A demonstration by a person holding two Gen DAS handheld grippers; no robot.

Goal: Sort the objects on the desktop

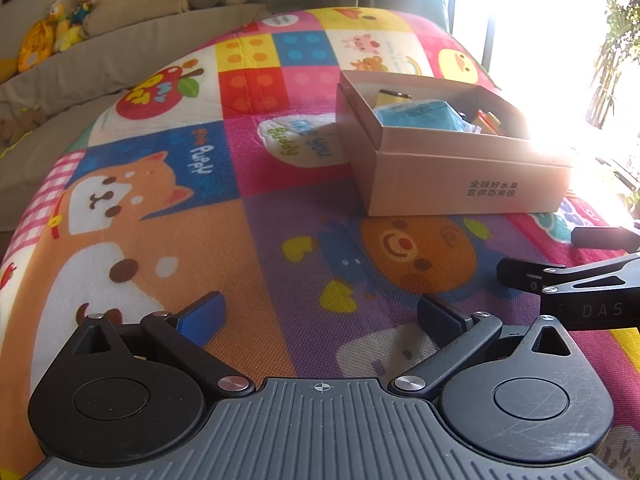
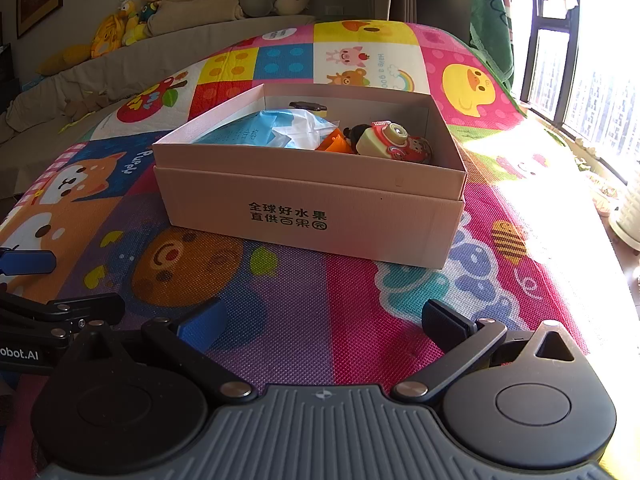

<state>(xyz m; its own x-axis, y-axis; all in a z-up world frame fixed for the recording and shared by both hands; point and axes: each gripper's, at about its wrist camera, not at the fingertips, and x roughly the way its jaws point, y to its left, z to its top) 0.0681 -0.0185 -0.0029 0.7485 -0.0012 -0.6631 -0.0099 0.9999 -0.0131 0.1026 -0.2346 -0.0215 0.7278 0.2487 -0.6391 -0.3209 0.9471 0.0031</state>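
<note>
An open cardboard box (image 2: 320,208) (image 1: 460,176) with black printed characters stands on the colourful play mat. Inside lie a blue-and-white packet (image 2: 280,128) (image 1: 420,114), an orange piece (image 2: 334,142), a cream-and-red toy camera (image 2: 390,140) and a small yellow item with a dark top (image 2: 310,107) (image 1: 394,98). My left gripper (image 1: 320,314) hovers open over the mat, left of and nearer than the box, with nothing in it. My right gripper (image 2: 320,322) is open and empty too, right in front of the box. Each gripper shows at the edge of the other's view.
The cartoon play mat (image 2: 300,320) (image 1: 180,200) covers the surface. A grey sofa with plush toys (image 2: 128,24) (image 1: 60,28) runs along the back left. A bright window (image 2: 580,60) and a green plush (image 2: 492,28) are at the right, with a white pot (image 2: 630,216) below.
</note>
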